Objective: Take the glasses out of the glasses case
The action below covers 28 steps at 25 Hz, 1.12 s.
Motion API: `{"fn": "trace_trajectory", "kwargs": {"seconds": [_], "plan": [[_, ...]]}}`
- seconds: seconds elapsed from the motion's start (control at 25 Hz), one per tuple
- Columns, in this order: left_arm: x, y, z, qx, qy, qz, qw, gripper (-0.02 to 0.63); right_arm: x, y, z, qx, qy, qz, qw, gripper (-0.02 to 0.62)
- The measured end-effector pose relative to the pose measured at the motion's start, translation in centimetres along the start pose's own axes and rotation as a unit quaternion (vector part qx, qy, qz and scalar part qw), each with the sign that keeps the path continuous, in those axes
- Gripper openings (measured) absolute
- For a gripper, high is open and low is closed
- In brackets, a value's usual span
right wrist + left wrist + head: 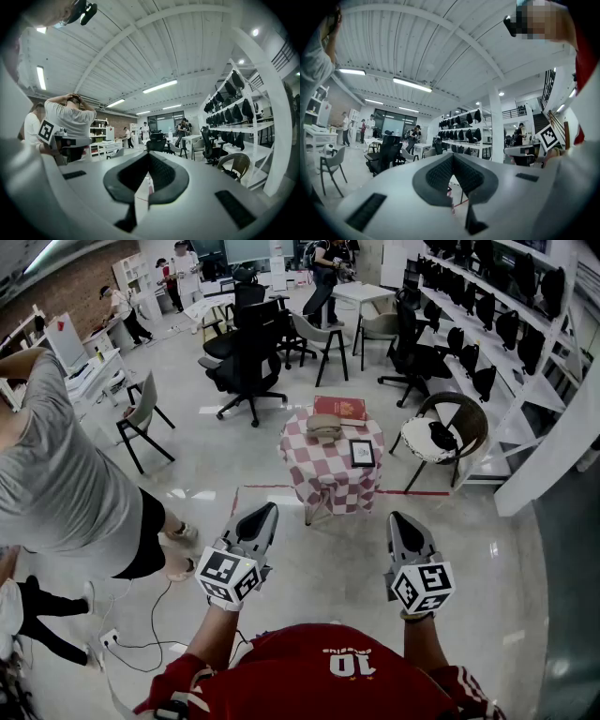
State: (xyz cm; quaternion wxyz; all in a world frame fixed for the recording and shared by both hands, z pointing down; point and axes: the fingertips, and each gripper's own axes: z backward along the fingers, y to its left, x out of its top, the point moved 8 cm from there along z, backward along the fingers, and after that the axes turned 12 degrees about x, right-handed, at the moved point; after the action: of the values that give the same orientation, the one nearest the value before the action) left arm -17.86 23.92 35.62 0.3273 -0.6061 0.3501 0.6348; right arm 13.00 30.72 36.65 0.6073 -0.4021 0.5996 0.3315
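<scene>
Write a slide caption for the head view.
Left gripper and right gripper, both shut and empty, point toward a checkered table bearing the glasses case and a red book.

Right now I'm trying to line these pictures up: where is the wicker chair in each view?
Head view: the wicker chair is right of centre, just right of the checked table.
Left gripper view: not in it.
Right gripper view: lower right.
Shared landmark: the white shelves holding black items.
</scene>
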Motion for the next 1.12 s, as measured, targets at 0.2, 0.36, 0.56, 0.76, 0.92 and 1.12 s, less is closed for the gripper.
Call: {"fn": "trace_trajectory", "kwargs": {"seconds": [0.2, 0.36, 0.56, 0.76, 0.92, 1.12], "plan": [[0.2, -0.3, -0.1, 0.001, 0.002, -0.002, 1.0000, 0.008, 0.3, -0.3, 0.1, -0.001, -0.003, -0.003, 1.000, 0.015], [0.4, -0.2, -0.2, 0.004, 0.002, -0.001, 1.0000, 0.009, 0.5, -0.3, -0.2, 0.006, -0.004, -0.001, 1.000, 0.015], [0.2, -0.2, -0.3, 0.008, 0.003, -0.002, 1.0000, 0.009, 0.3, -0.5, -0.4, 0.010, -0.008, 0.001, 1.000, 0.015], [0.2, -0.7, -0.3, 0.009, 0.007, -0.003, 0.9999, 0.008, 0.4, -0.8, -0.1, 0.015, -0.018, -0.007, 1.000, 0.017], [0.4, -1.3, -0.4, 0.007, 0.010, 0.002, 0.9999, 0.008, 0.5, -1.3, 0.2, 0.021, -0.019, -0.014, 0.999, 0.017], [0.0, -2.0, -0.6, 0.008, 0.014, -0.001, 0.9999, 0.008, 0.0, -1.8, 0.5, 0.035, -0.021, -0.024, 0.999, 0.017]]}}
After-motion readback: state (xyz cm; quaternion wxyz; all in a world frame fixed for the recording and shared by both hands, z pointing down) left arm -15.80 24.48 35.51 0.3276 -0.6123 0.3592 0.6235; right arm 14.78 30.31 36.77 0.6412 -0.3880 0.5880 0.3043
